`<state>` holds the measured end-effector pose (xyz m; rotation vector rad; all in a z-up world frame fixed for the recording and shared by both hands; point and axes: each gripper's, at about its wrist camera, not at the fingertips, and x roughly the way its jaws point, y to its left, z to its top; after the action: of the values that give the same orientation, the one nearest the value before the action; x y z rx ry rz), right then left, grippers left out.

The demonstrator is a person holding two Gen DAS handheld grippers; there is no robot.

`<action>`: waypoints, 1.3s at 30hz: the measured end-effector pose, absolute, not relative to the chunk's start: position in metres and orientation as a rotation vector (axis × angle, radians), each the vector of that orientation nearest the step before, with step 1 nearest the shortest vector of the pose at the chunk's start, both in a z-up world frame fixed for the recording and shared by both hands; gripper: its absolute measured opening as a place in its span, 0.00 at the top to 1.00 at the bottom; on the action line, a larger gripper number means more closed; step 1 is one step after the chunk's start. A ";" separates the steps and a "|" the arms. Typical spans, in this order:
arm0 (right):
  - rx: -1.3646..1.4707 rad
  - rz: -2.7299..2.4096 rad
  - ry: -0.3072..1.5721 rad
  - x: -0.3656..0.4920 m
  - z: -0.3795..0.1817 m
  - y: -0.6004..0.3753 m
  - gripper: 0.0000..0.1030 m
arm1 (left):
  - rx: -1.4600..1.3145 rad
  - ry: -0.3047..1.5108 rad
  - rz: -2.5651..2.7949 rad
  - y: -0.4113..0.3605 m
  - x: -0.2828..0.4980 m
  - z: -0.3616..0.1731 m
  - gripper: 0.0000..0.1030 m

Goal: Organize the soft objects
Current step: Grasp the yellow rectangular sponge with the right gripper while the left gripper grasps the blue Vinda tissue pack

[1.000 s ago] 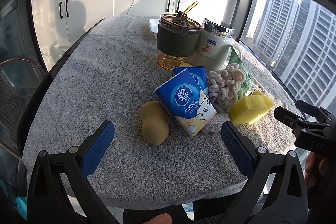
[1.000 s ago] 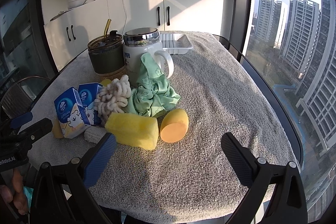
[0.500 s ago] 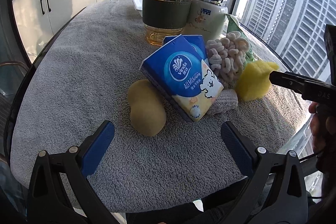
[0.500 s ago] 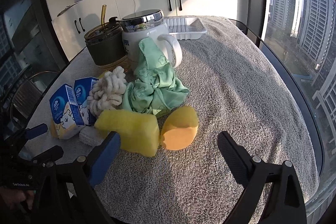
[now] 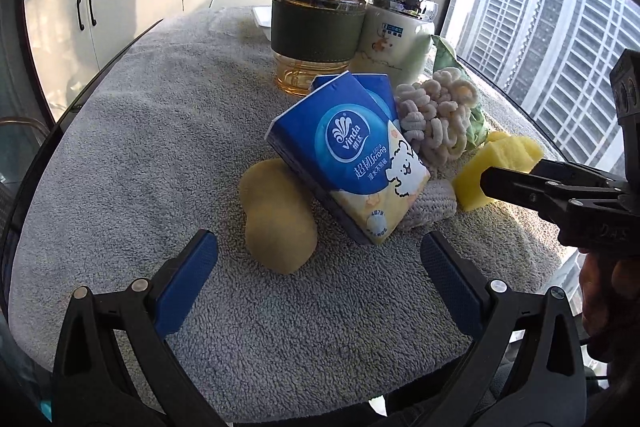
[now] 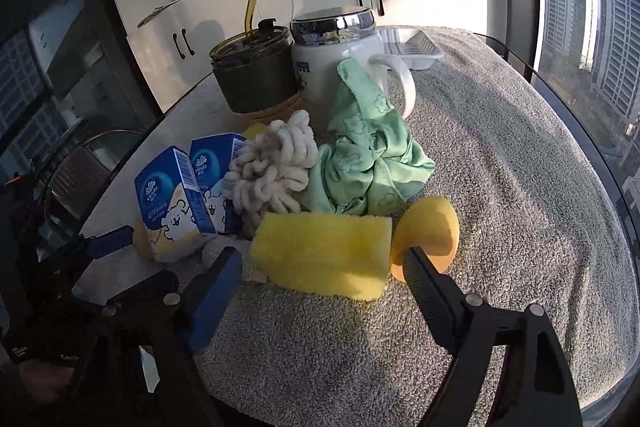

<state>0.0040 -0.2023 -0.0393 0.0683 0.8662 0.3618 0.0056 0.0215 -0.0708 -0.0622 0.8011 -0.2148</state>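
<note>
- Left tongs point(image 5: 318, 255): black plastic arms, blue ribbed pads, round silver screws at the pivots.
- Right tongs point(image 6: 320, 265): same black frame, one blue pad, one black ribbed pad, silver screws; faint white lettering on the body.

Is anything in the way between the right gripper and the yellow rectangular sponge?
Nothing visible. The right gripper has been closing, its open jaws either side of the yellow rectangular sponge, pads not yet pressing. The orange egg-shaped sponge sits just behind the right finger.
</note>
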 end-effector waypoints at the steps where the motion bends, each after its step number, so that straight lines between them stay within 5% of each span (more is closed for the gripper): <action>1: 0.057 0.358 0.865 0.005 -0.040 -0.201 0.17 | -0.059 0.796 -0.210 0.022 0.006 -0.070 0.00; 4: 0.027 0.354 0.842 0.005 -0.040 -0.195 0.18 | -0.057 0.782 -0.205 0.023 0.007 -0.068 0.00; 7: -0.004 0.348 0.823 0.005 -0.042 -0.190 0.33 | -0.059 0.771 -0.206 0.021 0.009 -0.065 0.00; 11: -0.008 0.367 0.803 0.002 -0.042 -0.191 0.38 | -0.066 0.769 -0.212 0.018 0.011 -0.063 0.00; 27: 0.029 0.404 0.735 -0.003 -0.036 -0.211 0.39 | -0.171 0.833 -0.106 0.002 0.047 -0.052 0.01; 31: 0.033 0.411 0.730 -0.003 -0.038 -0.212 0.39 | -0.179 0.788 -0.125 0.003 0.044 -0.049 0.22; 39: 0.044 0.405 0.720 -0.004 -0.037 -0.214 0.39 | -0.121 0.755 -0.145 -0.006 0.039 -0.040 0.38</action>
<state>-0.0041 -0.2138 -0.0373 0.0441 0.7203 0.4052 0.0390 -0.0063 -0.0400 -0.1214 0.7553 -0.1451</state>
